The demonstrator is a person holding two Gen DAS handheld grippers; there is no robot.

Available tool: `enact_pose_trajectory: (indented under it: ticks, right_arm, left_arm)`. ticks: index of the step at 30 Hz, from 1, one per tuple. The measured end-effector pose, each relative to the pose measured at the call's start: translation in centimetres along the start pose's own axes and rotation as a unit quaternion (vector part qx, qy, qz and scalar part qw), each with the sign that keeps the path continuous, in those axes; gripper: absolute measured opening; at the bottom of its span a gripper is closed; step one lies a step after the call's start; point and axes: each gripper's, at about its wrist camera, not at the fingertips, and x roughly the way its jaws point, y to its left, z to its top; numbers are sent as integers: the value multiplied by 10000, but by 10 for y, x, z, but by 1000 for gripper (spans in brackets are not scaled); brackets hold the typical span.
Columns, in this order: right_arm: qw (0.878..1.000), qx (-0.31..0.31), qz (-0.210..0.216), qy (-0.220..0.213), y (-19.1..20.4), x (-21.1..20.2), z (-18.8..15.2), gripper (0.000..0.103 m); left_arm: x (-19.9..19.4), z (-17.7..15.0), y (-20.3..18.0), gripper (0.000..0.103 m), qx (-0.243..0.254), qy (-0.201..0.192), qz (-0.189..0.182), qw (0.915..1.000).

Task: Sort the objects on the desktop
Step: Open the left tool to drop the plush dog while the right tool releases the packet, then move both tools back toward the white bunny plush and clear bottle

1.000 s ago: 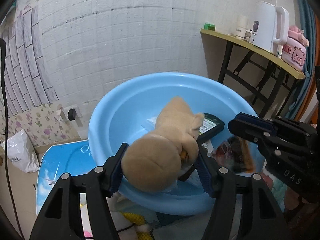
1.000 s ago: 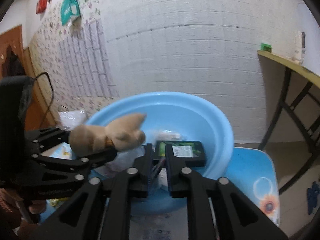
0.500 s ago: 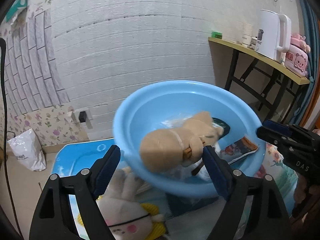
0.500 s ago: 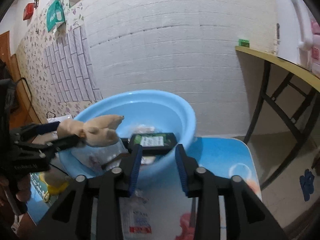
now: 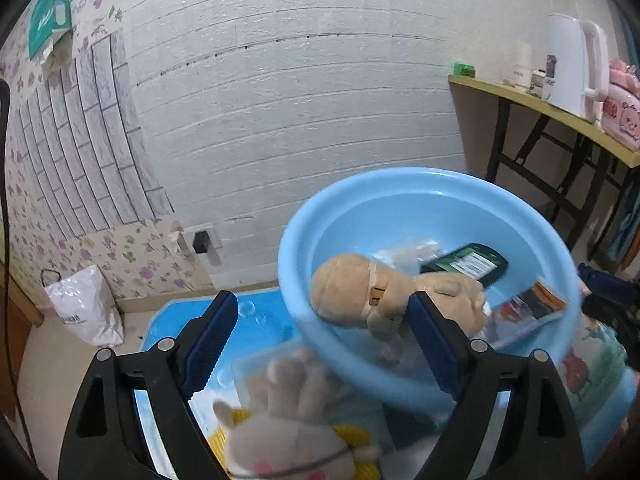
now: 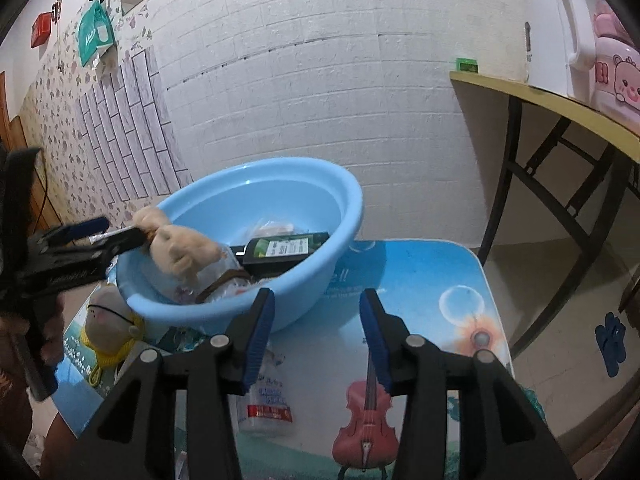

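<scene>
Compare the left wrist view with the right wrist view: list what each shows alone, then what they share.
Left wrist only: a white plastic bag on the floor and a wall socket.

Right wrist only: the violin print on the blue table, a small labelled packet, and the left gripper, jaws opening, beside the tan plush toy.

Both: the blue basin, the tan plush toy, the dark green packet, the white plush and the kettle.

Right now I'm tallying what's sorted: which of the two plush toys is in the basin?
The tan plush, lying in the blue basin. The white plush with yellow trim lies outside on the mat, beside the basin.
</scene>
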Motion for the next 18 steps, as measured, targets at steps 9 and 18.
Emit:
enact_pose_trajectory:
  ticks: [9, 18]
  right_arm:
    - [9999, 23, 9, 147, -3, 3, -7, 44]
    - [9987, -56, 40, 505, 7, 14, -25, 44]
  left_arm:
    - [-17, 5, 34, 87, -227, -218, 452, 9985]
    - [-30, -29, 92, 87, -837, 72, 656, 9943]
